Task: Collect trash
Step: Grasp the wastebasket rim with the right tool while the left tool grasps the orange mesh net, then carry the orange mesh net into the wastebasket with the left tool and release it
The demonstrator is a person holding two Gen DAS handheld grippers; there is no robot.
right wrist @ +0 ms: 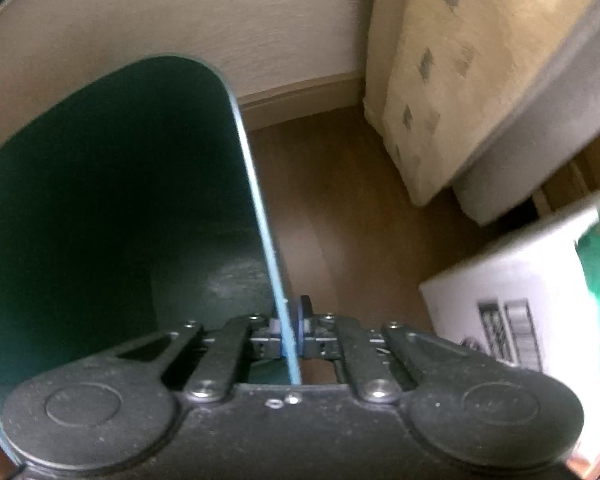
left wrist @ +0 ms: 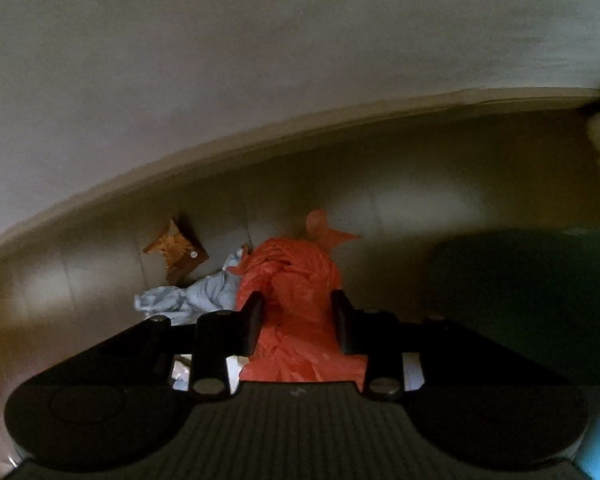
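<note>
Left gripper (left wrist: 296,312): fingers (left wrist: 252,320) spread wide, nothing pinched. Orange plastic bag (left wrist: 296,276) lies between and under them on the floor; whether the pads touch it can't be told. Right gripper (right wrist: 290,332): fingers (right wrist: 306,316) clenched on the rim of the green bin (right wrist: 120,200), thin wall edge running up btwn the pads.

Landmark = the orange bag. Left of it, touching: crumpled pale blue cloth/paper (left wrist: 192,296). Farther left and behind, toward the skirting: brown torn wrapper (left wrist: 178,252). Right of it: dark green bulk of the bin (left wrist: 540,288), near. The bin looks empty inside, so collecting prob. just starting.

Risks, judged: the bag is slippery and loose, so a shallow pinch may catch one fold & the rest trails or slips out. Closing low could snag the blue piece too. On the right, the grip is on one thin edge only, so the bin could swing or tip if lifted fast. The white box (right wrist: 532,300) sits close to it.
</note>
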